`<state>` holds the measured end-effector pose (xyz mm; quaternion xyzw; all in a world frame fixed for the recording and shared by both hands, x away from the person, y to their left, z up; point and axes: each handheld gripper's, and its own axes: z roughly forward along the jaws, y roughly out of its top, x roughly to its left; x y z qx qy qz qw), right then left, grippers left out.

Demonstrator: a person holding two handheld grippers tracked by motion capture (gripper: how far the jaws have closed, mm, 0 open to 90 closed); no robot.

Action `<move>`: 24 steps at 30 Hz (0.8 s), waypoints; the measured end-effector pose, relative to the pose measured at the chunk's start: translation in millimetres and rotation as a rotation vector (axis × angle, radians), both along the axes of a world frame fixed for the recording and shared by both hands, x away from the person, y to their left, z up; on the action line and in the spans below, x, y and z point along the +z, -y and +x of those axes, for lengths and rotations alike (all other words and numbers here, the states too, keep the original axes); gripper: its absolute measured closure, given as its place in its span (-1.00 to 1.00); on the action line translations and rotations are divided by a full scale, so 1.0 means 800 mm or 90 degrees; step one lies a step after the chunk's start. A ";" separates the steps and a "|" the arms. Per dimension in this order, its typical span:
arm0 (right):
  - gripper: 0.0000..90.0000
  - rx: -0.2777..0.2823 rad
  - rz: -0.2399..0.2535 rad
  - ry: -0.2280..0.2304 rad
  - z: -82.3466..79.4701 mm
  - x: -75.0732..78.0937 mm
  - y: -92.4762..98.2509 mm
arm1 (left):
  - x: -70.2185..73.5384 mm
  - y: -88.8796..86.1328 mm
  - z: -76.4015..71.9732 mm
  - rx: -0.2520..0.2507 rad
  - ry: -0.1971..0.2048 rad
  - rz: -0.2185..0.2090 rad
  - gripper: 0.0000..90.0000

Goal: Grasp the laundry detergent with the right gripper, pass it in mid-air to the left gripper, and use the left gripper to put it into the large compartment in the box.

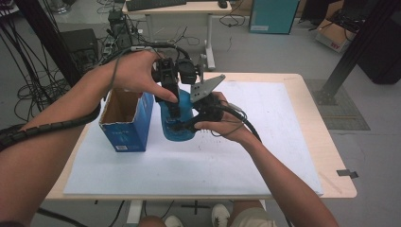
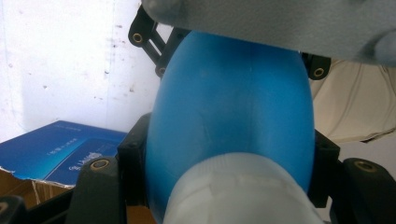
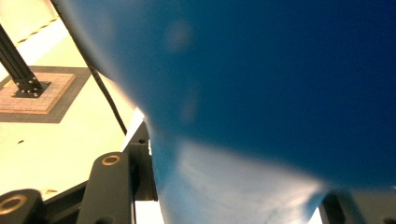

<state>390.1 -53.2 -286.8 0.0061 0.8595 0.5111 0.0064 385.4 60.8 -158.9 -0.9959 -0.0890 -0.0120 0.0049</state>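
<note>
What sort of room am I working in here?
Probably a lab or workshop for recording trials: cables lie loose across the grey floor, a black metal frame post is bolted down beside the table, and a desk with a keyboard stands behind.

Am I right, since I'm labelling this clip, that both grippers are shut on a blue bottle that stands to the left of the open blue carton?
Not quite. The left gripper and right gripper are both shut on the blue bottle, but the bottle stands to the right of the open blue carton, not its left. The high view shows this.
</note>
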 end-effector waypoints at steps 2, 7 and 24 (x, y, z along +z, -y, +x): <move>-0.06 0.001 -0.001 -0.002 0.000 0.000 0.000 | 0.000 0.000 0.000 0.002 -0.001 0.001 -0.18; -0.07 0.001 -0.007 -0.001 0.000 -0.002 -0.001 | -0.002 0.000 0.001 0.006 -0.007 0.008 -0.18; -0.08 0.001 -0.013 0.003 0.001 -0.003 -0.003 | -0.004 0.000 0.002 0.005 0.000 0.013 -0.18</move>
